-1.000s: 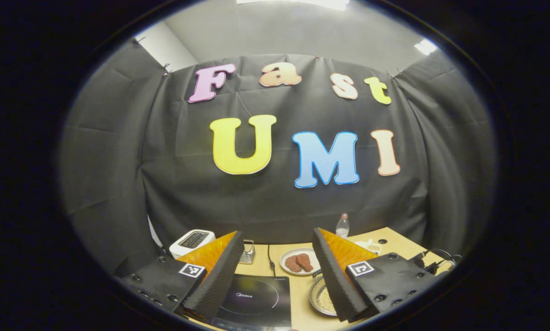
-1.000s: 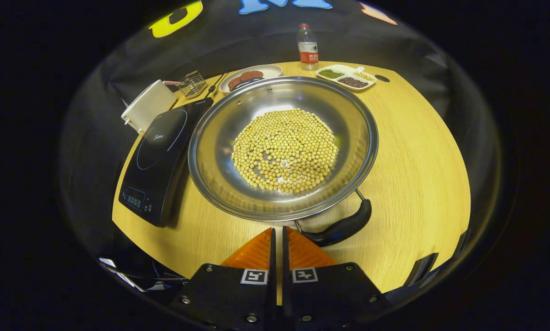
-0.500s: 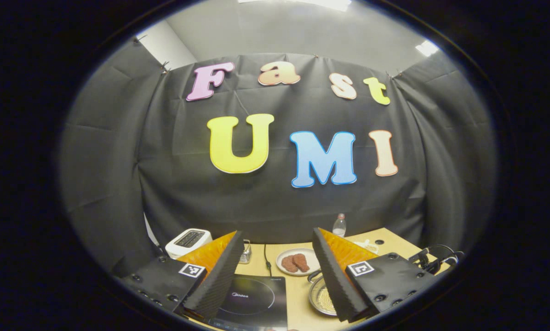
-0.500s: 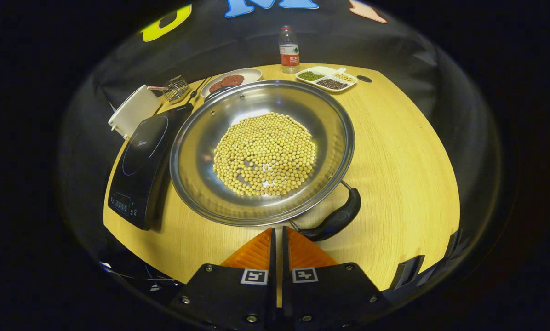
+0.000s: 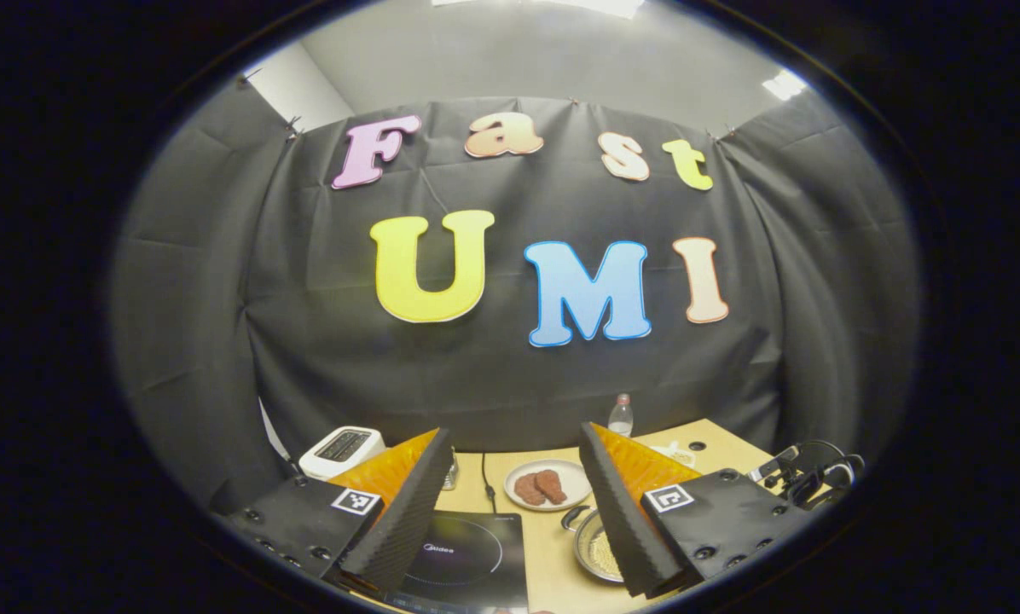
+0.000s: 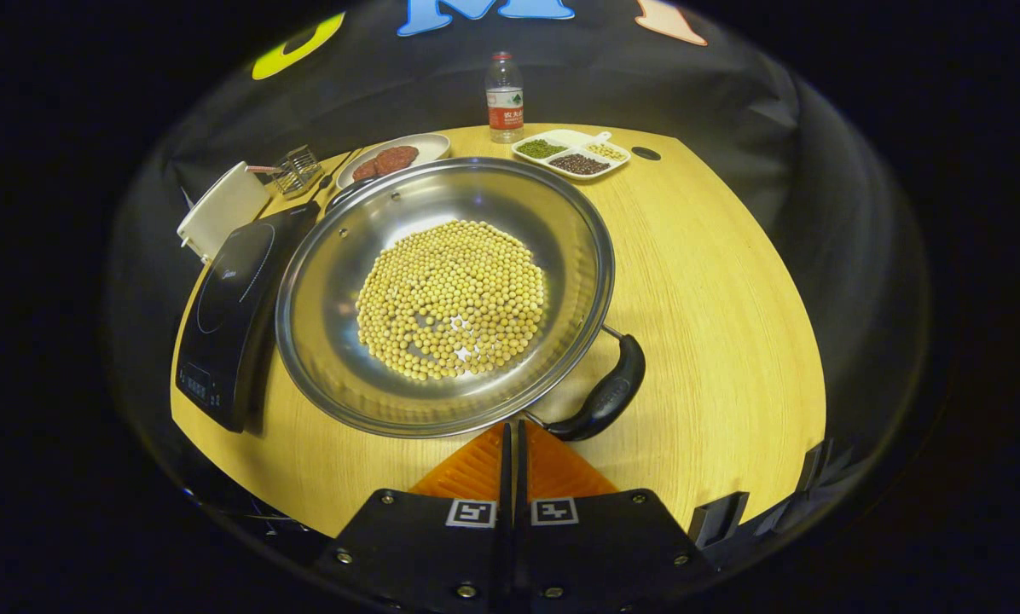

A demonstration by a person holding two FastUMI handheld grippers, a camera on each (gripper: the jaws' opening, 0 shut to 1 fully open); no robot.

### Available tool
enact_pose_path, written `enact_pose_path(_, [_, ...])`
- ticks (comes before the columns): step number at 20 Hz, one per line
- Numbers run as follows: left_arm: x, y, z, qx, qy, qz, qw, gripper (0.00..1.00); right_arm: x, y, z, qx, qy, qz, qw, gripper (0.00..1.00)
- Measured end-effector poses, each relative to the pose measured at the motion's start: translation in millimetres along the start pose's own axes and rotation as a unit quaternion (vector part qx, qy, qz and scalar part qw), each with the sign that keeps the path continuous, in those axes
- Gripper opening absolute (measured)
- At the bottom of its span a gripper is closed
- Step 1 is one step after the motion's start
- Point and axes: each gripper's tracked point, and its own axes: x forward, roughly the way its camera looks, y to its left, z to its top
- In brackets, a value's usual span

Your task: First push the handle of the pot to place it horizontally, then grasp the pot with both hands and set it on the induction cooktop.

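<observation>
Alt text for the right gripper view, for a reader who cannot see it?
A steel pot of yellow beans sits on a wooden table, black handle nearest the shut right tool. An induction cooktop lies beside the pot.

My light wooden table [image 6: 715,281] carries a steel pot [image 6: 442,294] of yellow beans at its middle, a black induction cooktop [image 6: 233,320] just beside it, then a white toaster [image 6: 220,205], a plate of meat [image 6: 391,158], a water bottle [image 6: 503,89] and a divided dish [image 6: 571,155] along the far edge.
</observation>
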Motion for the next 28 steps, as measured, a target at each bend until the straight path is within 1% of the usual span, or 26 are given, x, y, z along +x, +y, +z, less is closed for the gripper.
enact_pose_path(5, [2.5,-2.9,1.4,0.001,-0.002,-0.001,1.000,0.95,1.7,-16.0,8.9,0.015,-0.004,-0.012,1.000,0.01])
enact_pose_path(13, [6.8,-8.6,4.2,0.000,-0.007,-0.006,1.000,0.95,5.3,-41.3,24.5,0.019,-0.012,-0.035,0.999,0.01])
enact_pose_path(16, [8.6,-9.0,4.0,0.000,-0.007,-0.005,1.000,0.99,7.5,-51.3,32.1,0.023,-0.011,-0.040,0.999,0.01])
enact_pose_path(17, [9.5,-10.2,2.9,-0.001,-0.006,-0.005,1.000,0.95,9.2,-54.0,34.7,0.021,-0.012,-0.042,0.999,0.01])
enact_pose_path(23, [14.5,-14.1,5.0,0.002,-0.007,-0.005,1.000,0.95,19.4,-73.4,51.7,0.004,-0.014,-0.053,0.998,0.01])
enact_pose_path(28, [16.2,-15.4,5.5,0.005,-0.007,-0.002,1.000,0.95,28.4,-84.8,61.9,-0.004,-0.010,-0.055,0.998,0.01])
